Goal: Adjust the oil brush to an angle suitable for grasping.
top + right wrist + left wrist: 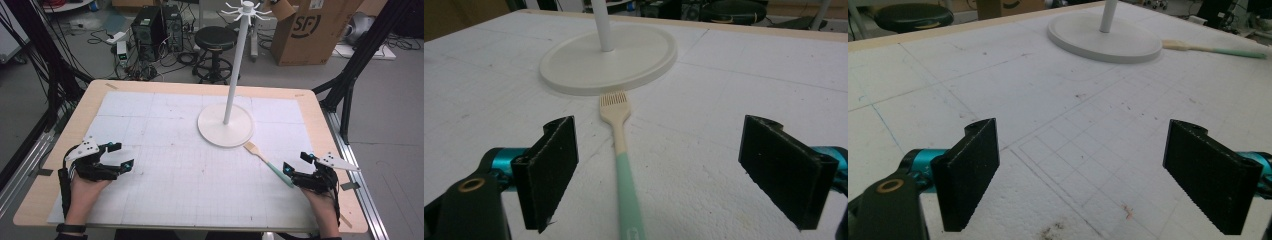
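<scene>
Centrally, a silicone basting brush (pixel 265 161) w/ cream bristle head and mint-green handle is lying flat on the white gridded foam mat (pixel 165 150), right of centre. Its bristles are pointing toward, and sitting just beside, the round base of a white hook stand (pixel 226 125), whose pole is rising to a ring of hooks at the top. In the right gripper view the brush (pixel 621 165) is running up between the two black jaws, not touched by either.

Right gripper (pixel 296 164) is resting near the mat's right edge, jaws spread wide, handle end of the brush just by its tips. Left gripper (pixel 121 155) is sitting well apart at the mat's left side, jaws also spread wide, nothing between them. A hand is holding each gripper from the bottom edge.

Beyond the wooden table (pixel 95 95): a black stool (pixel 215 40), PC towers (pixel 157 27), a cardboard box (pixel 312 27).
</scene>
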The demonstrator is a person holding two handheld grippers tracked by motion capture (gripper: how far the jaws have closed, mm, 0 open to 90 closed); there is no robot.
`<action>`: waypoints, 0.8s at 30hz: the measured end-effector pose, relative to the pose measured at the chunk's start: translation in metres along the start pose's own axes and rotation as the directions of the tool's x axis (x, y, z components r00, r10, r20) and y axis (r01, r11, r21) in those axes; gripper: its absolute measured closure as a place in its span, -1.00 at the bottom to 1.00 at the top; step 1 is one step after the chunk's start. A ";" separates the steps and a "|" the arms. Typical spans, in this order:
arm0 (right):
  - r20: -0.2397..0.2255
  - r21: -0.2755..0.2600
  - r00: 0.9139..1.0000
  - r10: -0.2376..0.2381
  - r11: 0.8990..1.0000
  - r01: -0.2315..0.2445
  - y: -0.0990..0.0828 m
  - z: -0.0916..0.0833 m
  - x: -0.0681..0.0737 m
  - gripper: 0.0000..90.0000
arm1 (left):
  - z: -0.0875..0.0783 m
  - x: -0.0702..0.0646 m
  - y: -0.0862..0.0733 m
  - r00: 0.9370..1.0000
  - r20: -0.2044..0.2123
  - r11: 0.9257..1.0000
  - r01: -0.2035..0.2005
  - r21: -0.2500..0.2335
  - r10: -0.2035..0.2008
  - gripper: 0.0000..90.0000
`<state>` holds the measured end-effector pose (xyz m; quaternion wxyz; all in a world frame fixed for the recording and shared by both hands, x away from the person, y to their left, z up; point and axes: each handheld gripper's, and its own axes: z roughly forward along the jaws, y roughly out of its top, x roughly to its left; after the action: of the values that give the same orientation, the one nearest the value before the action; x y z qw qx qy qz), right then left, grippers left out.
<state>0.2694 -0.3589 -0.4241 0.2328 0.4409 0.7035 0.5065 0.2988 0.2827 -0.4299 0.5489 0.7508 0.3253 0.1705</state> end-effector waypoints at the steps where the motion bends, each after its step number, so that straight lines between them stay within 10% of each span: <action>1: 0.002 0.000 1.000 -0.004 1.000 0.004 0.000 0.001 -0.001 -0.66 | 0.000 0.000 0.000 1.000 0.000 1.000 0.000 0.000 0.000 -0.65; 24: 0.005 0.011 1.000 -0.006 1.000 0.006 0.002 -0.001 -0.002 -0.66 | 0.012 -0.002 -0.010 1.000 0.006 1.000 -0.005 0.012 0.005 -0.65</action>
<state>0.2707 -0.3608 -0.4227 0.2340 0.4413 0.7068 0.5008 0.3017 0.2748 -0.4428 0.5450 0.7553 0.3231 0.1678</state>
